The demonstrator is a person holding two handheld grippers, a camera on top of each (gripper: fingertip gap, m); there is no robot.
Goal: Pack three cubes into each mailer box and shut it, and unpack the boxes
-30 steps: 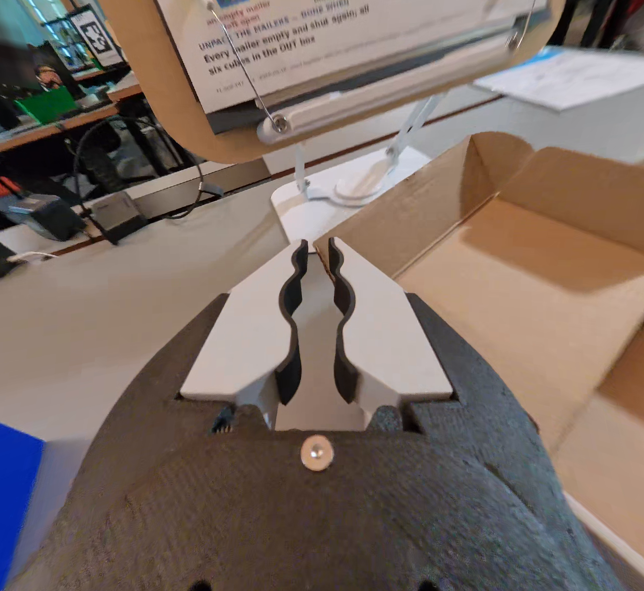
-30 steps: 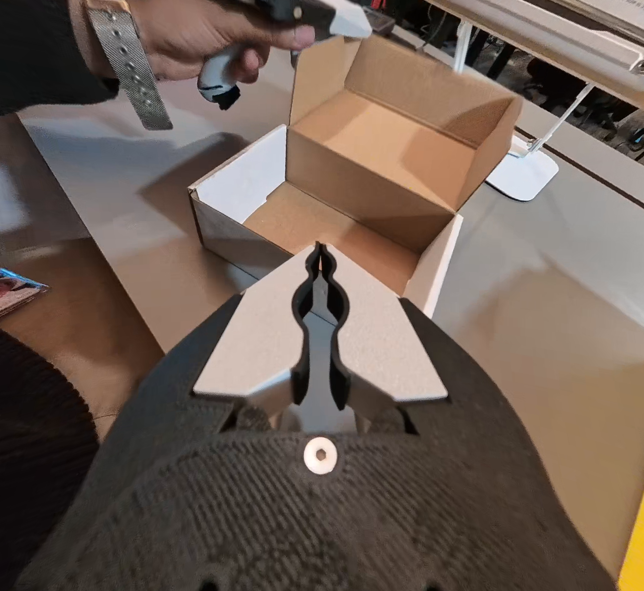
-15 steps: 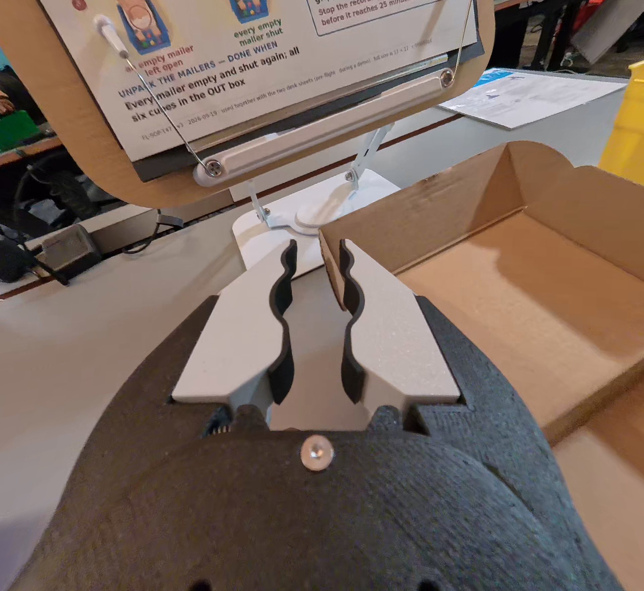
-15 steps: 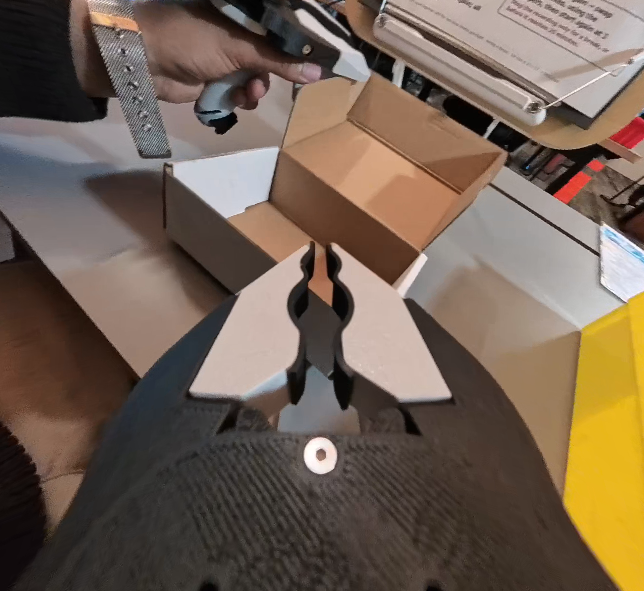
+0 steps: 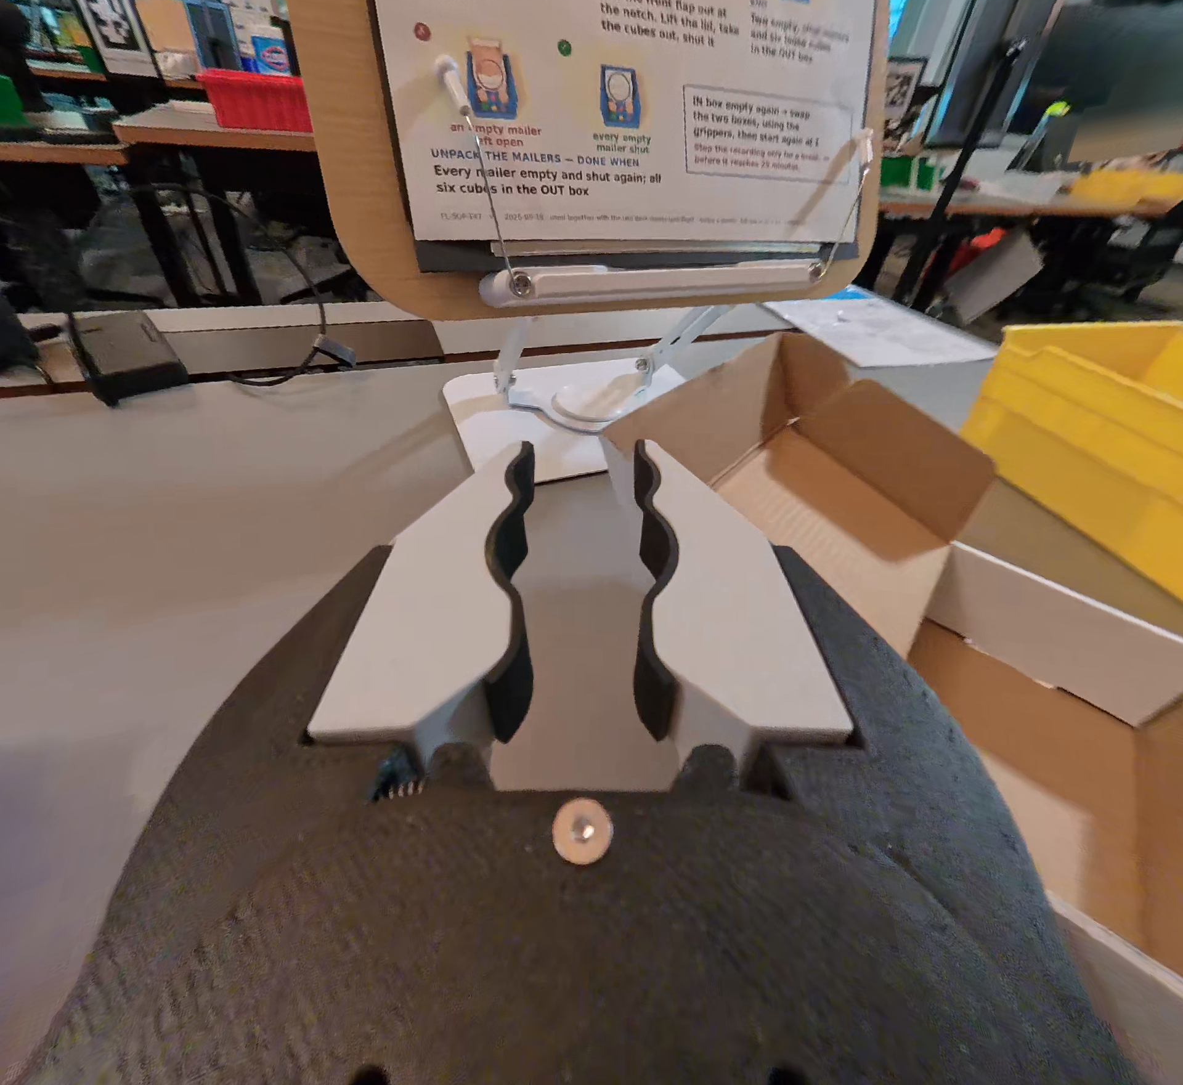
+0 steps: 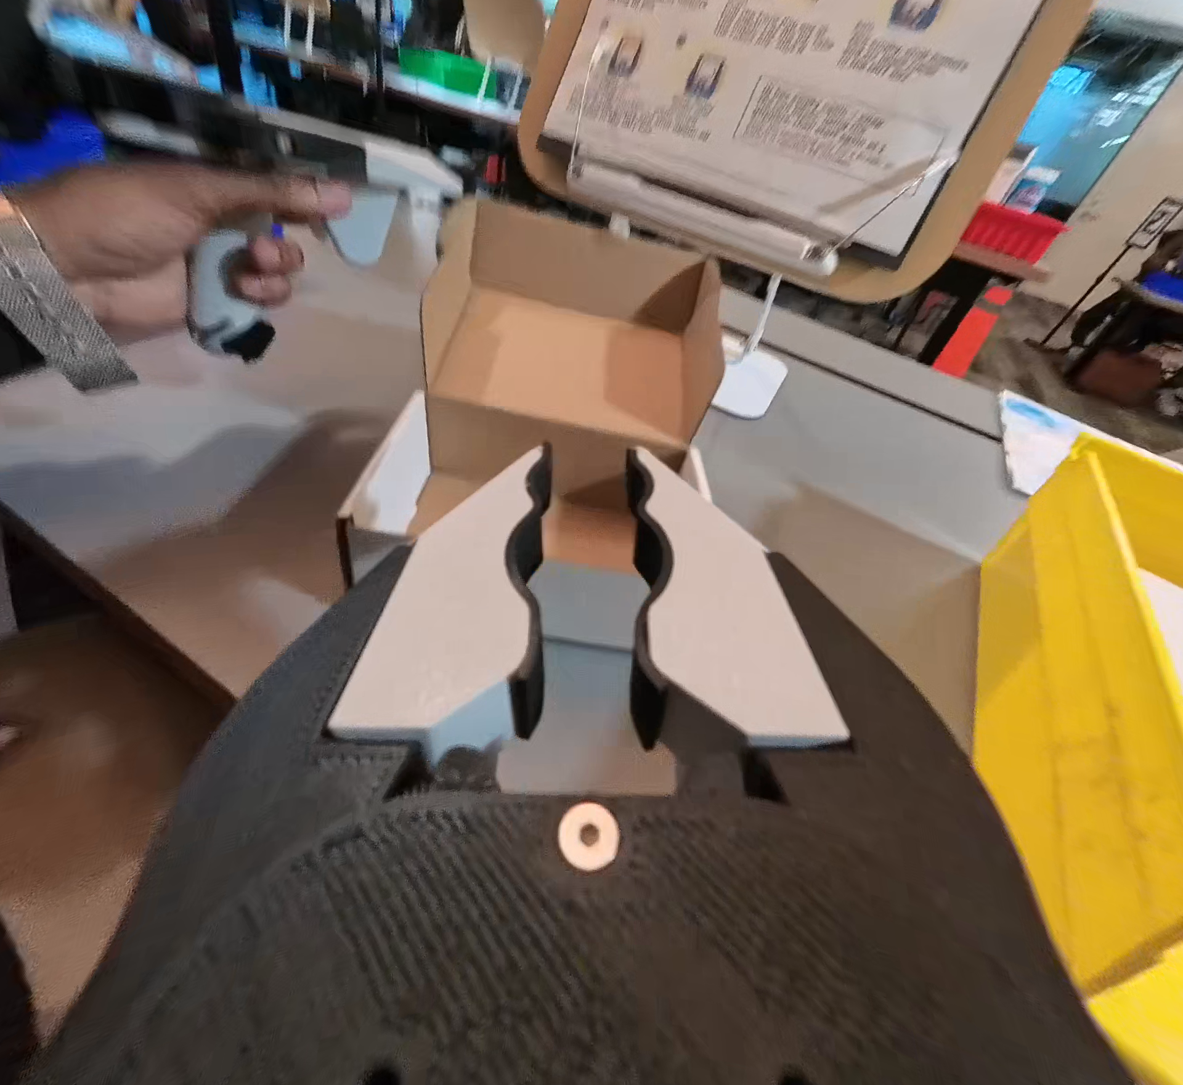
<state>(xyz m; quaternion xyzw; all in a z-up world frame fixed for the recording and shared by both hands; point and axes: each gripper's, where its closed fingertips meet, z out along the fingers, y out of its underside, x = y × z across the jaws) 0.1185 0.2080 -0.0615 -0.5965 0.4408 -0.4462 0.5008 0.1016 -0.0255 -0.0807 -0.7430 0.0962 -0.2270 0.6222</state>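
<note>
Since half a second ago both claws have been spread: the left claw [image 5: 582, 459] and right claw [image 6: 587, 465] are released, nothing held. The mailer box [image 6: 563, 363] is seen lid-up and empty near the surface's [image 6: 832, 516] far edge, before a document stand [image 5: 614, 286]. A yellow bin [image 6: 1082, 670] is set rightward. The left hand [image 6: 160, 248] is held level.

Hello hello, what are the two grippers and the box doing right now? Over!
Left gripper open, empty. Right gripper open, empty, aimed at mailer box. Box lid up, no cubes seen inside. Yellow bin at right, nothing blocking.
</note>
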